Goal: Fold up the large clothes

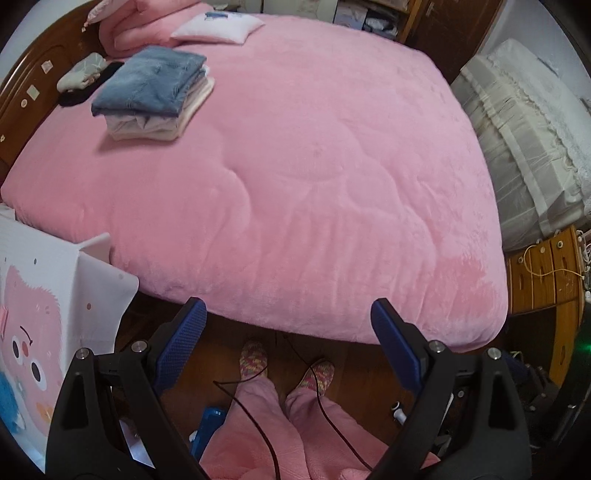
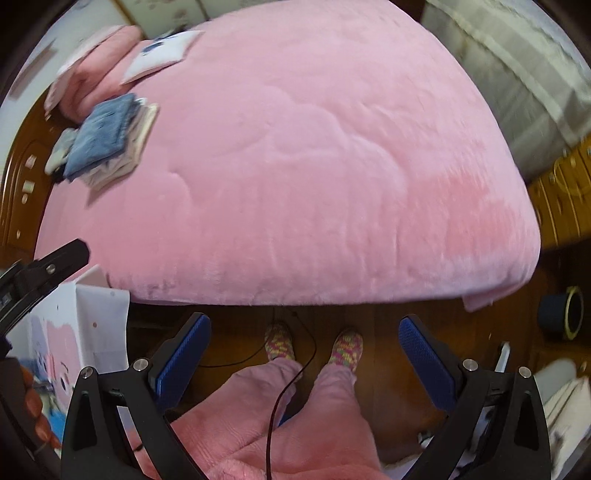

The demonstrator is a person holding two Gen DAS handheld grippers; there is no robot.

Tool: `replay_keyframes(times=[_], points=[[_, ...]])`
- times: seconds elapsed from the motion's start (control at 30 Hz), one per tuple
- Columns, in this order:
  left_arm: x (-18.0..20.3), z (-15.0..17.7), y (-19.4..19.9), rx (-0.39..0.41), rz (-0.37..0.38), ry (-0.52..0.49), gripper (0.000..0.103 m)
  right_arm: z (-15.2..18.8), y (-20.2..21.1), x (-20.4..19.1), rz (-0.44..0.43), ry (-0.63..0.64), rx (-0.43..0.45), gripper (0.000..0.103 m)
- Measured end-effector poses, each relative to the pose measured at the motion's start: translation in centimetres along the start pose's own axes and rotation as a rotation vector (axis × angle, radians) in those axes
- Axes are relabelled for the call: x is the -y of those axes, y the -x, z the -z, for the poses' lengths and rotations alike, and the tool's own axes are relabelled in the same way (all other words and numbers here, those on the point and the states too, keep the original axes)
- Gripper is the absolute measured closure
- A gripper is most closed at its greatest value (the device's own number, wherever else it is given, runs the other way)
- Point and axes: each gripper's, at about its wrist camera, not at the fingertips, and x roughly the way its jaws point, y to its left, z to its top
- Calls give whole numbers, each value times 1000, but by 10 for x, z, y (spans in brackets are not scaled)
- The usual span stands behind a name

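A stack of folded clothes (image 1: 153, 94) with blue denim on top lies at the far left of the pink bed (image 1: 295, 184); it also shows, blurred, in the right wrist view (image 2: 107, 138). My left gripper (image 1: 288, 328) is open and empty, held over the floor at the bed's near edge. My right gripper (image 2: 304, 343) is open and empty, also over the floor by the bed's near edge (image 2: 295, 273). The left gripper's body (image 2: 44, 269) shows at the left of the right wrist view.
A white cartoon-print bag (image 1: 44, 314) stands at the left by the bed. A white pillow (image 1: 218, 27) and pink folded bedding (image 1: 147, 26) lie at the head. A wooden nightstand (image 1: 546, 273) is at right. The person's feet (image 1: 284, 365) and cables are on the floor below.
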Motion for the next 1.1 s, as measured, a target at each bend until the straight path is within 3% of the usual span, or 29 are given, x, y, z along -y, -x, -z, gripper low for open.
replay_keyframes(times=[0.3, 0.53, 0.8, 0.87, 1.1], points=[[17, 22, 31, 128, -47, -43, 13, 8, 84, -47, 54, 74, 203, 0], [34, 38, 32, 131, -57, -91, 13, 28, 117, -67, 64, 114, 279, 0], [43, 44, 48, 193, -82, -130, 13, 45, 136, -47, 70, 48, 323, 0], [45, 46, 55, 217, -85, -138, 13, 40, 140, -27, 73, 39, 331, 0], [59, 47, 63, 247, -87, -172, 13, 39, 146, -12, 76, 39, 335, 0]])
